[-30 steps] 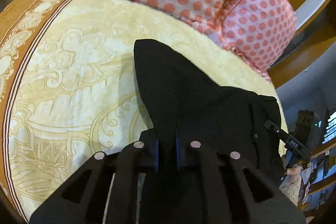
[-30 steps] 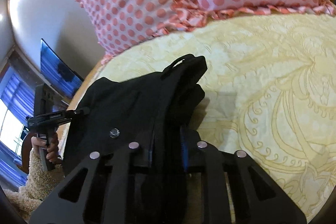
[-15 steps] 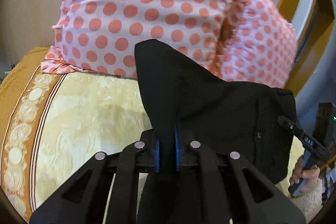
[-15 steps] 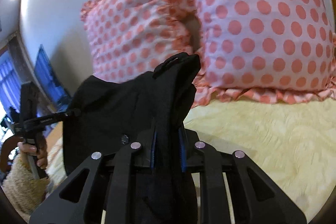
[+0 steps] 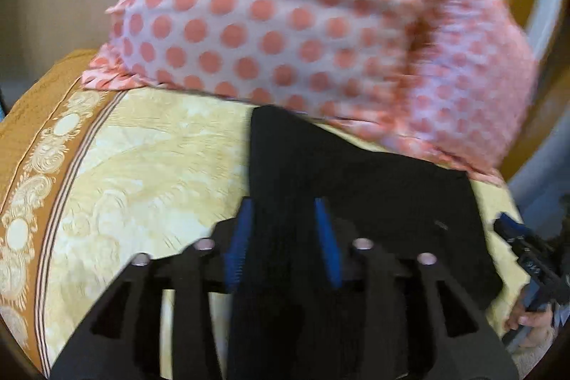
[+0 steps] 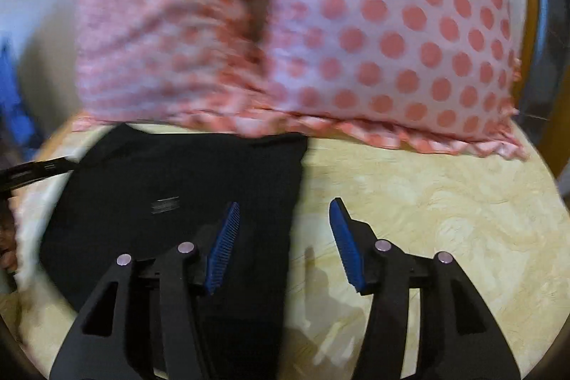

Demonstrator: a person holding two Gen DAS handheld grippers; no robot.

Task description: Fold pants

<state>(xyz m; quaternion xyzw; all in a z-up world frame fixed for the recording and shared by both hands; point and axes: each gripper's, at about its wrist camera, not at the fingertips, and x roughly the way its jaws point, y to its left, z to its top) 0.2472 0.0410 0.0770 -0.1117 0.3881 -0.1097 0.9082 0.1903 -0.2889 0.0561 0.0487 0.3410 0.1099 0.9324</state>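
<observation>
The black pants (image 5: 374, 187) lie flat on the yellow patterned bedspread (image 5: 142, 173), their far edge close to the pillows. In the right wrist view the pants (image 6: 185, 180) lie left of centre. My left gripper (image 5: 283, 209) is open, its blue pads on either side of the pants' left edge. My right gripper (image 6: 283, 209) is open over the pants' right edge, one pad above the cloth, the other above the bedspread (image 6: 427, 202). The right gripper also shows in the left wrist view (image 5: 527, 259), at the pants' far side.
Two pink pillows with coral dots (image 5: 285, 16) (image 6: 356, 24) stand at the head of the bed, right behind the pants. A brown border (image 5: 46, 145) runs along the bedspread's left side. A wooden headboard (image 5: 548, 102) shows at the right.
Both grippers brought the pants down onto the bedspread and opened, letting go of the cloth. The pants went from hanging in the jaws to lying flat.
</observation>
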